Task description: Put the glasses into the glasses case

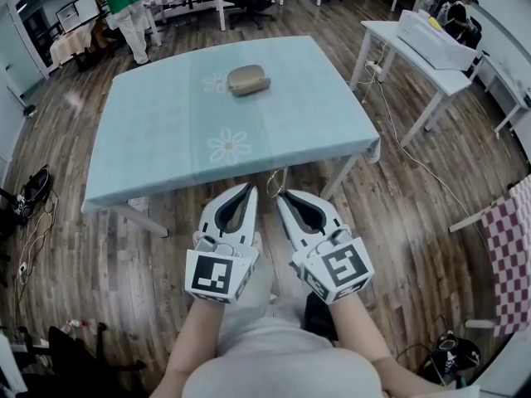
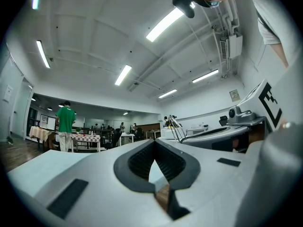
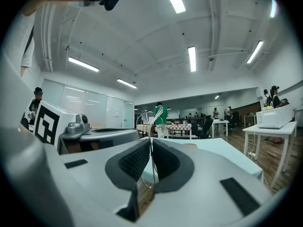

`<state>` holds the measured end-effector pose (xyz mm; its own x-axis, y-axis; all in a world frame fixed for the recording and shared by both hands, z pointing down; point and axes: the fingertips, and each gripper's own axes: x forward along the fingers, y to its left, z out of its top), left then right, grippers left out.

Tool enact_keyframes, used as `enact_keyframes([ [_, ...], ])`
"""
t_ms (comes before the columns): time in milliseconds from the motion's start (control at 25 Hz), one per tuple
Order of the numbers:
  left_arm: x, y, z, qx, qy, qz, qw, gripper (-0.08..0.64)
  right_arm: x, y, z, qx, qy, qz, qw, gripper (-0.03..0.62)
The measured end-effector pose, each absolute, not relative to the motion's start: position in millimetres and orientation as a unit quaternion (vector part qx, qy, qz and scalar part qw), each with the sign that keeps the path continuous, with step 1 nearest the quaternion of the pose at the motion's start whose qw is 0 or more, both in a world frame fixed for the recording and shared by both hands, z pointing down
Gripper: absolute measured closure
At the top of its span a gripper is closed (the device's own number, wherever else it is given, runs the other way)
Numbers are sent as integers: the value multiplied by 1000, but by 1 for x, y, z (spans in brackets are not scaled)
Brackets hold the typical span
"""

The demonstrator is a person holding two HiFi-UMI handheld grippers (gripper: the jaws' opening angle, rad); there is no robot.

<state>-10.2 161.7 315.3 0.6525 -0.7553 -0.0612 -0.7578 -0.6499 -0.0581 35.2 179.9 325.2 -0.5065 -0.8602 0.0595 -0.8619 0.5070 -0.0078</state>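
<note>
Short of the pale-blue tablecloth [image 1: 166, 131], right hand-held gripper [image 1: 283, 197] tight on thin, seemingly wire-framed glasses [image 3: 152, 126]; left hand-held gripper [image 1: 249, 188] closed, empty

Head view looks steeply down on the table [image 1: 166, 123]; gripper views look level across it.

Matt tablecloth [image 1: 166, 131], glossy wood floor [image 1: 415, 197], metal-wire glasses [image 3: 151, 136]
</note>
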Motion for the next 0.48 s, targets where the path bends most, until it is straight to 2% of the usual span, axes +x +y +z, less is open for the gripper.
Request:
enact_keyframes([
  [480, 5, 92, 307, -912, 407, 29, 36, 552, 50, 114, 319, 508, -861, 15, 27, 568],
])
